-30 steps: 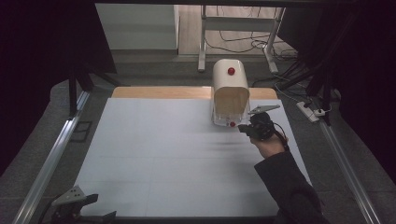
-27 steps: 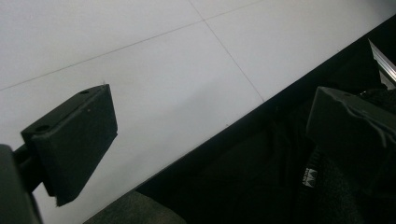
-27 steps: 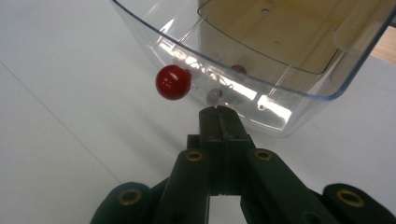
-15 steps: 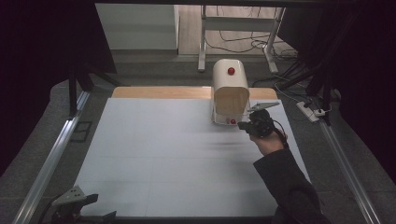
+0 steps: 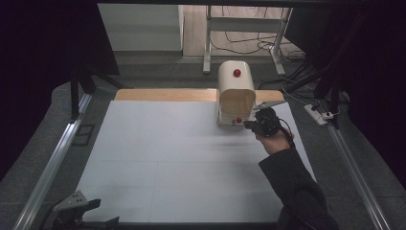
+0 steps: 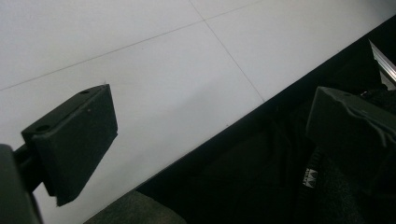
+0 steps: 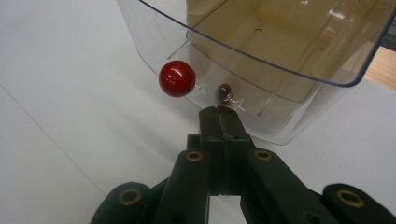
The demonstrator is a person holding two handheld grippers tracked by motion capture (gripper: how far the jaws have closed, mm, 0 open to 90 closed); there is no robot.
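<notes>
The right gripper (image 7: 223, 112) is clenched with nothing between its jaws, its tips just short of the clear curved door (image 7: 261, 60) of a cream, round-topped bread box (image 5: 236, 93). A glossy red knob (image 7: 177, 78) sticks out of the door's lower edge. The box stands upright near the tabletop's (image 5: 158, 163) far right corner, door facing the near edge. The left gripper (image 6: 210, 126) hangs released over the smooth white tabletop's near edge.
</notes>
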